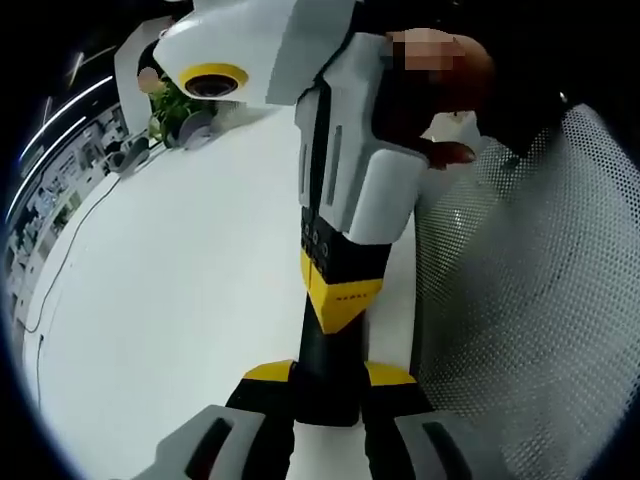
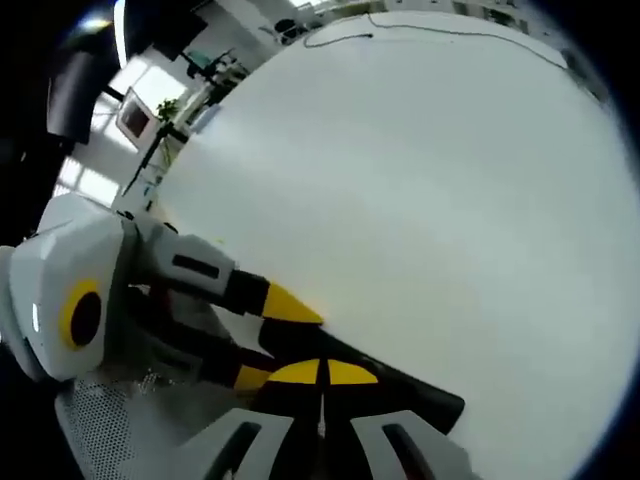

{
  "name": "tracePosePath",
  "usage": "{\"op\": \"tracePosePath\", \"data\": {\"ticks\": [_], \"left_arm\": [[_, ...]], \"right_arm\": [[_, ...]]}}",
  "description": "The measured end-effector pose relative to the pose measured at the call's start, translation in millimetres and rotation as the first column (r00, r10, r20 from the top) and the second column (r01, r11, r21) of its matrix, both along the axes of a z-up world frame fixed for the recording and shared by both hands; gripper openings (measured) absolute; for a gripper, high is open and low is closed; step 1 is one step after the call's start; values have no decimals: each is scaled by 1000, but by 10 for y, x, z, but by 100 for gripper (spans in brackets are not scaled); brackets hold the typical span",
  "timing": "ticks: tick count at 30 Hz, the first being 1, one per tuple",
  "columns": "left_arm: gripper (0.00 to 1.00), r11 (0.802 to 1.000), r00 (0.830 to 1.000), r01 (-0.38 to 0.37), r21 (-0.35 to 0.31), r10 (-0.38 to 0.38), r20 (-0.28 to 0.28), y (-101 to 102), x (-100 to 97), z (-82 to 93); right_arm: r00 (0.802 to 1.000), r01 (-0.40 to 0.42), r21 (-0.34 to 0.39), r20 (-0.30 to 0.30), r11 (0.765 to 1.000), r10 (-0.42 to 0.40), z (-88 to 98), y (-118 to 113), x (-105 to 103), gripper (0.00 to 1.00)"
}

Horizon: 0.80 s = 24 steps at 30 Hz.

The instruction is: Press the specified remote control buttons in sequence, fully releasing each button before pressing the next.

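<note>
Left gripper [image 1: 328,385]: its yellow-tipped jaws sit closed against both sides of the remote control [image 1: 330,370], clamped on its near end; the remote is a long black bar running straight ahead from the jaws and lying over the white surface [image 1: 190,300].

Just ahead of the left jaws, the other gripper's yellow tips [image 1: 338,285] come down onto the top of the remote (from the far side of that view); they look pressed together, touching the remote's upper face; the buttons under them are too small to tell apart. Behind those tips rises the white and black body of the right gripper, with a person's hand [image 1: 450,110] around it at the top.

Right gripper [image 2: 322,375]: jaws drawn together, yellow tips meeting with only a thin seam between them, nothing held between them; they rest on the black remote [image 2: 400,395], which runs crosswise just ahead of them. To the left of these jaws, the left gripper's yellow-tipped jaws [image 2: 270,335] close on the remote from either side, one above it and one below.

Further out: a grey perforated mesh panel [image 1: 530,310] to the right of the left jaws, beside the surface's edge; a thin cable [image 1: 70,260] trails along the surface's far left; a potted plant [image 1: 170,105] stands at the far end, well apart from the jaws; beyond it, a blurred room.
</note>
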State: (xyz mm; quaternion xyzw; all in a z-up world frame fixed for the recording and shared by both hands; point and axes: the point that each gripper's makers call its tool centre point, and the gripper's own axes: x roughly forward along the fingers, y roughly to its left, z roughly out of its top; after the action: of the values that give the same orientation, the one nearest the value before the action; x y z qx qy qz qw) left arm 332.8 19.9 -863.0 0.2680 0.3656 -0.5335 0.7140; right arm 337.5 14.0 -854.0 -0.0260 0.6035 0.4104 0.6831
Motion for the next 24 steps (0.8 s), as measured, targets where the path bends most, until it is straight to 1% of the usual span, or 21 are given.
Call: {"op": "tracePosePath", "data": {"ticks": [5,8,11,17,20,21,23,24], "left_arm": [[25,1000,1000,-3,-6,3,2,-22,8,-1],[25,1000,1000,-2,-6,2,4,-21,8,0],[25,1000,1000,-3,-4,3,4,-19,9,-2],[25,1000,1000,-11,-5,11,3,-22,9,1],[25,1000,1000,-21,-4,21,2,-25,11,0],[25,1000,1000,-23,-4,23,1,-24,11,0],[25,1000,1000,-26,-4,26,0,-24,13,1],[25,1000,1000,-30,-5,30,0,-26,14,2]], "right_arm": [[1000,-7,-2,17,1000,7,7,6,1,0],[1000,7,5,-2,1000,-7,18,2,6,0],[1000,1,3,-2,1000,-1,22,7,-5,0],[998,-43,-30,36,999,44,5,21,-8,0],[999,-35,-43,37,998,37,-2,10,0,0],[998,-37,-58,49,998,40,-6,16,-2,0],[993,-72,-91,89,993,80,-6,17,-3,0],[992,-72,-97,92,993,81,-4,23,-7,0]]}}
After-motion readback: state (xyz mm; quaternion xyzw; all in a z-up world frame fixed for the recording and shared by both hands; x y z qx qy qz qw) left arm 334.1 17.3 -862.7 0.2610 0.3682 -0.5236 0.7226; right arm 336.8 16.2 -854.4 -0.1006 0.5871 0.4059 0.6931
